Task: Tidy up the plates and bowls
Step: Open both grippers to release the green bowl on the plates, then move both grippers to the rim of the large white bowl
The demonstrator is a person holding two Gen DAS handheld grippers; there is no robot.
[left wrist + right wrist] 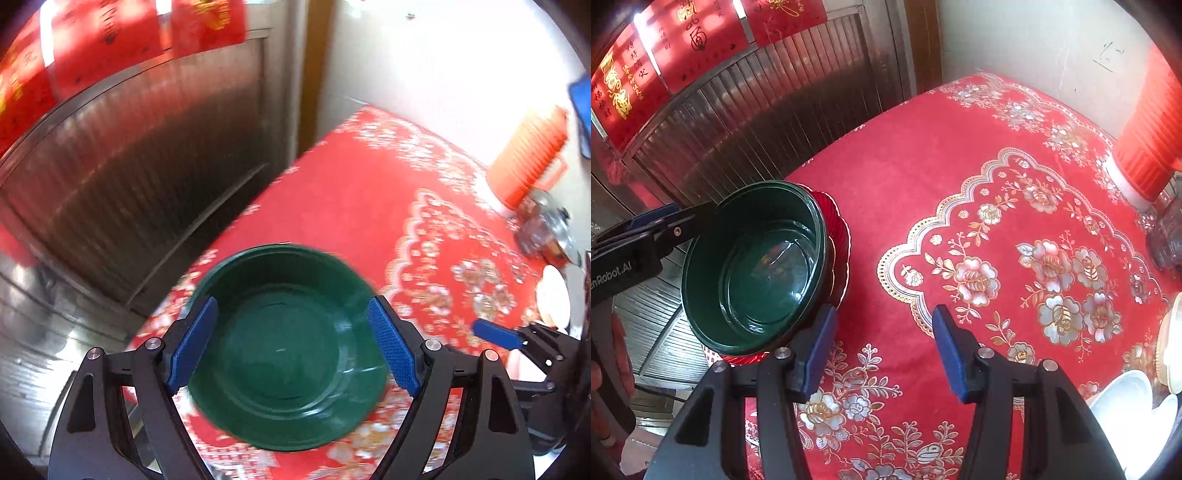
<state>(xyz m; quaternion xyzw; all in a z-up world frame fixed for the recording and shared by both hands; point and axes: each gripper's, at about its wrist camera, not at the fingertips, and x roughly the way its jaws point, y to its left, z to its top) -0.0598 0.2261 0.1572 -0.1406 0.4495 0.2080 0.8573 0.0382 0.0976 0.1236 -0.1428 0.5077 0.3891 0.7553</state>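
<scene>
left gripper (291, 343): my blue fingers (194, 343) stand wide, one on each side of the green bowl, at about 9 and 3 o'clock of its rim. The view is blurred, so I cannot tell whether the pads press the rim or only flank it. In my right wrist view one finger (668, 218) reaches the bowl's edge at about 10 o'clock.

green bowl (284, 339): dark green, glossy, empty, open side up. It sits at the near left corner of the counter, at about 9 o'clock in my right wrist view (755, 269), and tilts a little there.

red dish (840, 240): ribbed red rim showing under and behind the green bowl, from about 1 to 6 o'clock of it. The bowl is nested in it.

counter (912, 155): covered by a red cloth with gold and silver flowers; the middle is bare.

right gripper (884, 347): my fingers are half spread with only the cloth between them, holding nothing. The left finger (820, 350) is just beside the bowl's rim at its 5 o'clock.

red ribbed container (1148, 147): upright at 2 o'clock on the counter, against the wall.

white dishes (1126, 398): piled at the right edge, about 4 o'clock, well apart from the green bowl.
</scene>
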